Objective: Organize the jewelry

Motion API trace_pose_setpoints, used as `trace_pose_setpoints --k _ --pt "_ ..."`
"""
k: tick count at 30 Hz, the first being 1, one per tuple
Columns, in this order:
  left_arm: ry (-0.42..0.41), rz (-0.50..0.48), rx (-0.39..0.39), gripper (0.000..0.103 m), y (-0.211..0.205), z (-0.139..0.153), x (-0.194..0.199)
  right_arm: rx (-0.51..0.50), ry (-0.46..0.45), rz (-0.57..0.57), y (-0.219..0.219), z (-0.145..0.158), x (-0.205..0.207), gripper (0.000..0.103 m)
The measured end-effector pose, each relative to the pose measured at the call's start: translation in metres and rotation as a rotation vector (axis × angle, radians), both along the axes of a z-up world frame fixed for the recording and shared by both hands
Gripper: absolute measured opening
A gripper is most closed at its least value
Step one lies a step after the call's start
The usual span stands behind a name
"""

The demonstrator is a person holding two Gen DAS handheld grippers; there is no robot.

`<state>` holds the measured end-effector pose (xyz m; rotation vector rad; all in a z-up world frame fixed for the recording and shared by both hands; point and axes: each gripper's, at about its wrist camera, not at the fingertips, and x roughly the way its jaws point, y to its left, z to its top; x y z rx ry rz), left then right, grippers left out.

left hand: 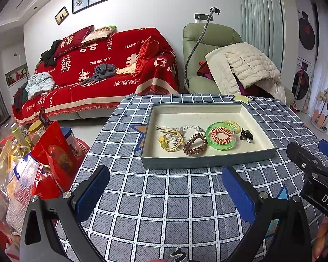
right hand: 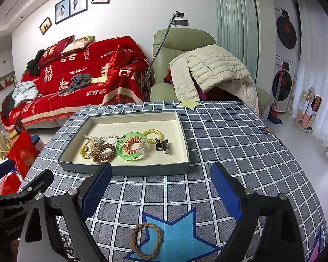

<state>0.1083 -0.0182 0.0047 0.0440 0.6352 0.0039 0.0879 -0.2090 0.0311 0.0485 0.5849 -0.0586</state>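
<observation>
A shallow grey-green tray (left hand: 207, 161) (right hand: 129, 170) with a cream lining sits on the checked tablecloth. Inside lie a green bangle (left hand: 222, 145) (right hand: 131, 156) around an orange coil tie (left hand: 221, 135) (right hand: 132, 145), a brown coil tie (left hand: 195, 145) (right hand: 104, 152), a yellow coil tie (right hand: 153, 135), yellow hair ties (left hand: 171, 142) (right hand: 88, 149), a clear beaded piece (right hand: 108, 137) and a black claw clip (left hand: 246, 134) (right hand: 161, 145). A braided tan hair tie (right hand: 146, 241) lies outside the tray, on a blue star, between my right gripper's fingers. My right gripper (right hand: 161, 180) is open above it. My left gripper (left hand: 166, 183) is open and empty, just short of the tray.
The table (left hand: 155, 207) has a grey checked cloth with star patches. Snack bags and jars (left hand: 32, 166) crowd the left side. Behind stand a red-covered sofa (left hand: 102, 72) and a green armchair (left hand: 207, 43) with a white jacket on it. My right gripper's finger (left hand: 306, 163) shows at the left view's right edge.
</observation>
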Motion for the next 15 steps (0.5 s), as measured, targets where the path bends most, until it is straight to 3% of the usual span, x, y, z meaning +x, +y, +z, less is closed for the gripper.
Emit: trace_pose_setpoints --k 15 --pt "0.001 0.0 0.001 0.103 -0.0005 0.0 0.0003 0.002 -0.001 0.002 0.003 -0.0002 -0.0012 0.093"
